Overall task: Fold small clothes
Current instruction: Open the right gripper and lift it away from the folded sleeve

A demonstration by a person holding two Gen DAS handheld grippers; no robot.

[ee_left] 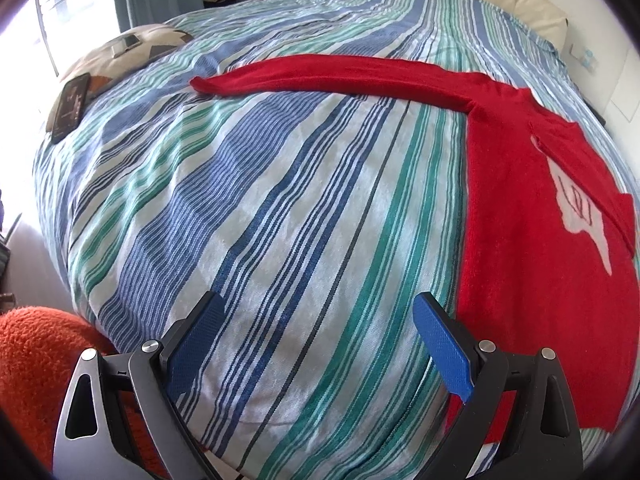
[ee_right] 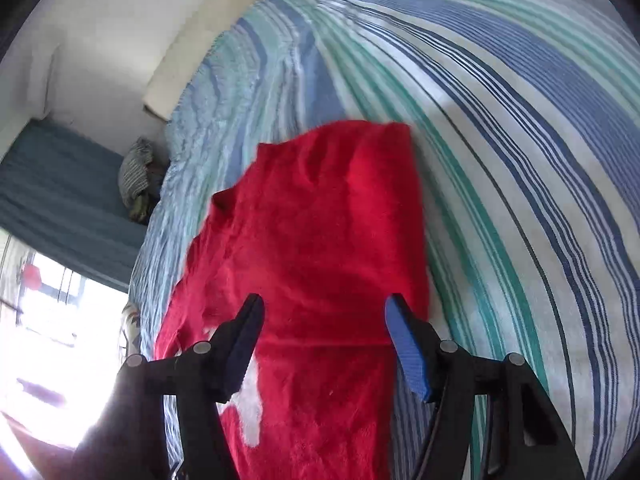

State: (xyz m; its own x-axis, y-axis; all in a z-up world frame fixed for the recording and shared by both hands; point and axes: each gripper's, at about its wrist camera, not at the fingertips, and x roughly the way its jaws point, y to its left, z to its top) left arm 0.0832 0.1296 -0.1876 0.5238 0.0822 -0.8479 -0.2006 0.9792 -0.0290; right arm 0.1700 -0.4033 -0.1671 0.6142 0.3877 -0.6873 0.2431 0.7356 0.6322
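A small red long-sleeved sweater (ee_left: 532, 216) with a white print lies on the striped bedspread (ee_left: 280, 208). One sleeve (ee_left: 328, 76) stretches out to the left across the bed. The other side is folded over the body. My left gripper (ee_left: 320, 316) is open and empty, above the bedspread just left of the sweater's hem. In the right wrist view the sweater (ee_right: 320, 220) fills the middle. My right gripper (ee_right: 324, 316) is open just above it, one finger on each side of the red cloth, gripping nothing.
A patterned cushion (ee_left: 132, 52) and a dark phone (ee_left: 70, 104) lie at the bed's far left. An orange fluffy cloth (ee_left: 36, 360) is at the near left. A cream headboard (ee_left: 520, 4) and white wall bound the far side. A bright window (ee_right: 52, 332) glares at the left.
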